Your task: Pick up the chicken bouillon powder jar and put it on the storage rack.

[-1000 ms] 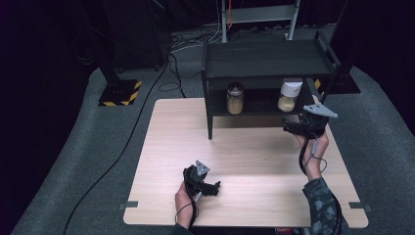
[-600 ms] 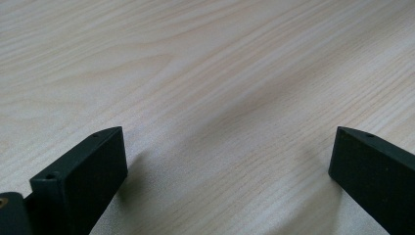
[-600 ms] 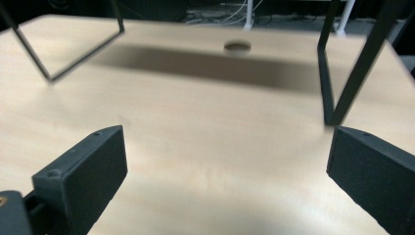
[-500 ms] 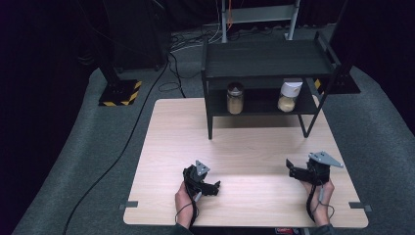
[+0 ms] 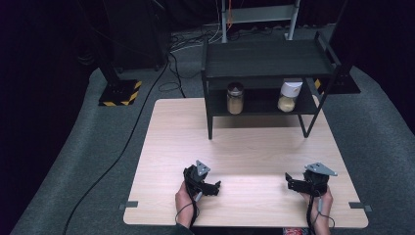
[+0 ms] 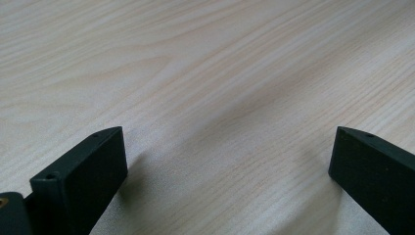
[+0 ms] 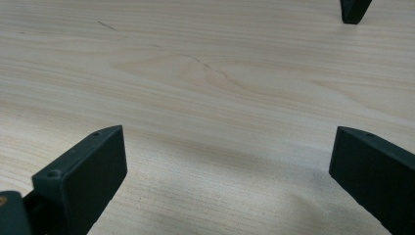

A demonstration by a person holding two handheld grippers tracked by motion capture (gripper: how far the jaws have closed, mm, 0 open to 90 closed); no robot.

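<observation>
No brand, label or writing can be read anywhere here; the two jars are too small for any print to show. You hold your left gripper (image 5: 211, 186) low over the wooden table (image 5: 254, 152) near its front edge, left of the middle, and its jaws stand wide apart with only bare wood grain between them. Your right gripper (image 5: 292, 181) sits near the front right corner, jaws likewise spread wide and holding nothing. At the table's back edge stands a black two-tier shelf (image 5: 269, 58), its legs planted on the tabletop. On its lower tier a glass jar (image 5: 235, 98) with a dark lid stands toward the left, and a white-lidded jar (image 5: 288, 96) of pale contents stands toward the right, well apart from each other and from both grippers. Off the table's back left corner, a yellow-and-black striped base plate (image 5: 120, 92) lies on the grey floor, with black cables (image 5: 122, 147) trailing past the left edge.
</observation>
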